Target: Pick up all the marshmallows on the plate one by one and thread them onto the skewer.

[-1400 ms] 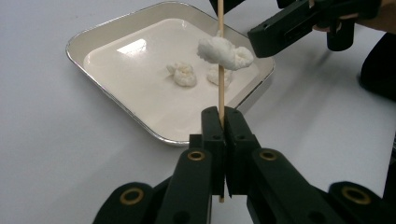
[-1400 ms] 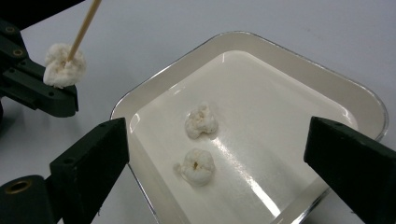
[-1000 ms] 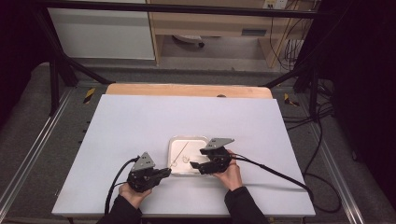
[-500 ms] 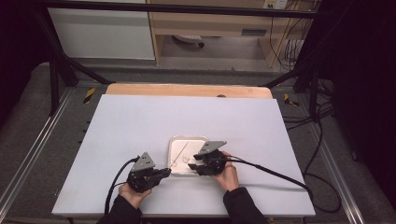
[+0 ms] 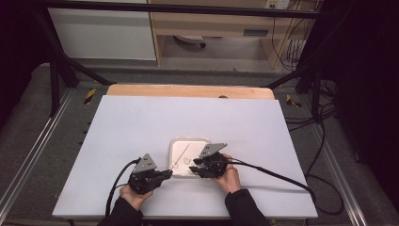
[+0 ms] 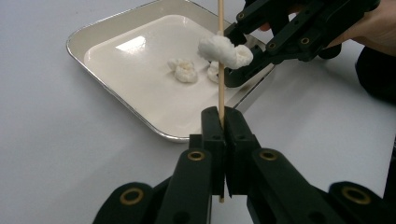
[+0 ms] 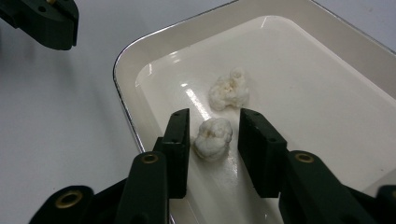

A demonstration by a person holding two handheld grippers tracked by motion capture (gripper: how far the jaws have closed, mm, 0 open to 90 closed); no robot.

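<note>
A thin wooden skewer (image 6: 221,79) stands upright in my left gripper (image 6: 222,122), which is shut on its lower end. One white puffy piece (image 6: 225,49) is threaded on the skewer above the jaws. My right gripper (image 7: 214,122) is open low inside the cream tray (image 7: 122,84), its jaws on either side of a second white piece (image 7: 213,137) without touching it. A third piece (image 7: 229,91) lies just beyond. In the high view both grippers, left (image 5: 164,174) and right (image 5: 195,163), meet at the tray's (image 5: 189,141) near edge.
The tray sits near the front middle of a white table (image 5: 141,122) with a wooden strip (image 5: 188,90) along its far edge. Cables trail from both grippers, the right one (image 5: 277,176) running off to the right. Dark frame posts stand beyond the table.
My right gripper has moved a little left and down into the tray, around a loose piece. The left gripper and skewer have stayed put.
</note>
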